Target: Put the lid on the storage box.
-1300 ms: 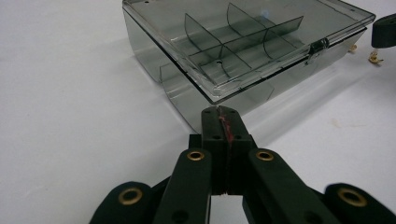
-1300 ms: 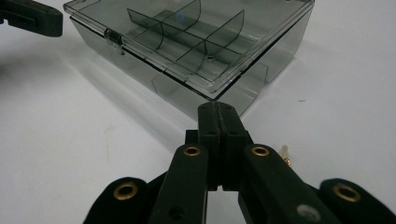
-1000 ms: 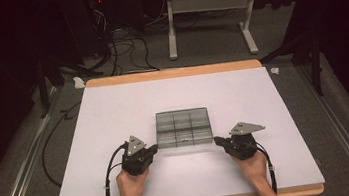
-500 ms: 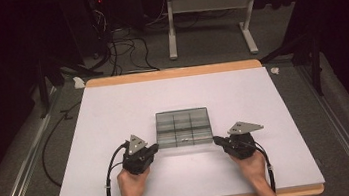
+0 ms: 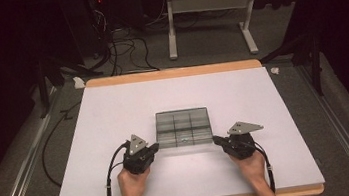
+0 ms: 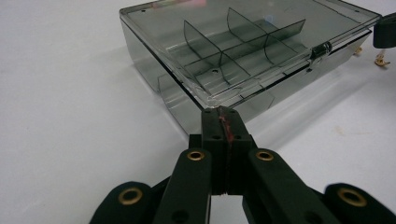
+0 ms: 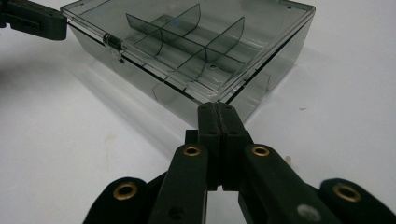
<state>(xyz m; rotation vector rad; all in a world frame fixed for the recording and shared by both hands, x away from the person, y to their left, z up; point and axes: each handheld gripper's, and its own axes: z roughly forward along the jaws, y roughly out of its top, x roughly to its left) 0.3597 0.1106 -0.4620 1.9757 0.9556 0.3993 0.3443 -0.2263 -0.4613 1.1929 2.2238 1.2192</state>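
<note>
A smoky clear plastic box (image 5: 183, 127) with inner dividers and a shut lid lies near the middle of the white table. My left gripper (image 5: 155, 146) rests on the table at the box's near left corner, jaws shut with nothing between them. In the left gripper view its tips (image 6: 223, 113) sit right at a corner of the box (image 6: 243, 51). My right gripper (image 5: 216, 139) is at the near right corner, also shut and empty. The right gripper view has its tips (image 7: 217, 108) close to a corner of the box (image 7: 196, 46), whose small latch (image 7: 111, 42) is on the front edge.
The white table top (image 5: 113, 110) has a wooden rim. Behind it on the floor are cables (image 5: 115, 45) and a white desk frame (image 5: 208, 18). Metal rails (image 5: 348, 132) run along both sides of the table.
</note>
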